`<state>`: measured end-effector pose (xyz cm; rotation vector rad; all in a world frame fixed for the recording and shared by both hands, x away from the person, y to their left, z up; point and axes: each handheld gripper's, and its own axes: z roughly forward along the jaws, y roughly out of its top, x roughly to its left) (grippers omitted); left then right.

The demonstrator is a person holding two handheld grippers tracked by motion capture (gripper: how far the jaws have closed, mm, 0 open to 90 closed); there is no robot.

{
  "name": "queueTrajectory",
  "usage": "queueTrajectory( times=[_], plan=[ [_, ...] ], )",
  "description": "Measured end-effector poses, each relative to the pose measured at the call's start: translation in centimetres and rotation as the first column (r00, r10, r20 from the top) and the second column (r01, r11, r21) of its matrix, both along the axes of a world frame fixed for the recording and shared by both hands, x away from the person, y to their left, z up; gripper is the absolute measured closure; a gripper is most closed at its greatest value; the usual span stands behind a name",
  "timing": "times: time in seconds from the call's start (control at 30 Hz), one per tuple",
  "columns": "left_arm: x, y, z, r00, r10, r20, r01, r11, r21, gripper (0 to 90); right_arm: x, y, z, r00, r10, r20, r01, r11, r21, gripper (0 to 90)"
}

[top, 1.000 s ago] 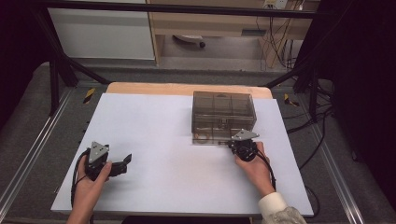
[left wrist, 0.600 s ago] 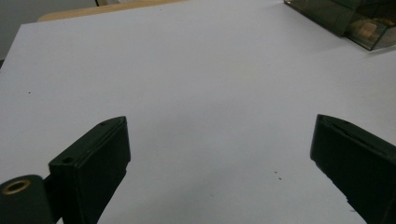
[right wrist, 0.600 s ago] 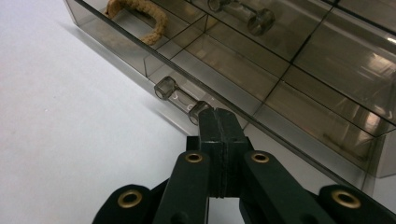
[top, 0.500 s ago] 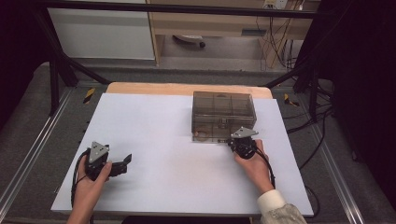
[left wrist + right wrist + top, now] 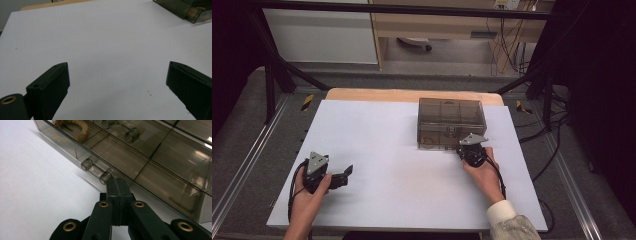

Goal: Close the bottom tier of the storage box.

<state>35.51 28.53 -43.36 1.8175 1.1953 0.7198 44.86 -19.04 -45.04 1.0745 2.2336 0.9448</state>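
Resting low on the white table (image 5: 392, 150), right gripper (image 5: 468, 148) with jaws pressed together, nothing between the pads. In the right gripper view, the closed fingertips (image 5: 117, 188) sitting just beside, perhaps touching, the near end of a clear tubular drawer handle (image 5: 96, 170) on the front of a smoky translucent drawer cabinet (image 5: 160, 157); contact hard to tell. Lying just ahead of the right gripper, that cabinet (image 5: 451, 122), its front face toward the tips. Farther along the same front, up and to the left of the jaws, a coil of tan rope (image 5: 75, 128) showing through the wall of another drawer. A second clear handle (image 5: 125, 132) standing beyond the first, on a higher drawer.

Held well apart from the cabinet, left gripper (image 5: 343, 175) lying level over bare table, jaws standing wide apart, gripping nothing. In the left gripper view, one black pad (image 5: 50, 87) at each side, white surface between, a corner of the cabinet (image 5: 190, 8) far ahead and to the right.
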Motion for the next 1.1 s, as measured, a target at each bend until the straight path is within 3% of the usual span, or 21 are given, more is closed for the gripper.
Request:
queueTrajectory(
  times=[1.1],
  plan=[
    [-0.12, -0.19, 0.04, 1.0, -0.007, 0.003, 0.007, 0.9998, 0.016, 4.8, 0.46, -0.14, 0.13, 0.9999, -0.001, 0.015, 0.002, 1.0, -0.021, 90.0]
  ],
)
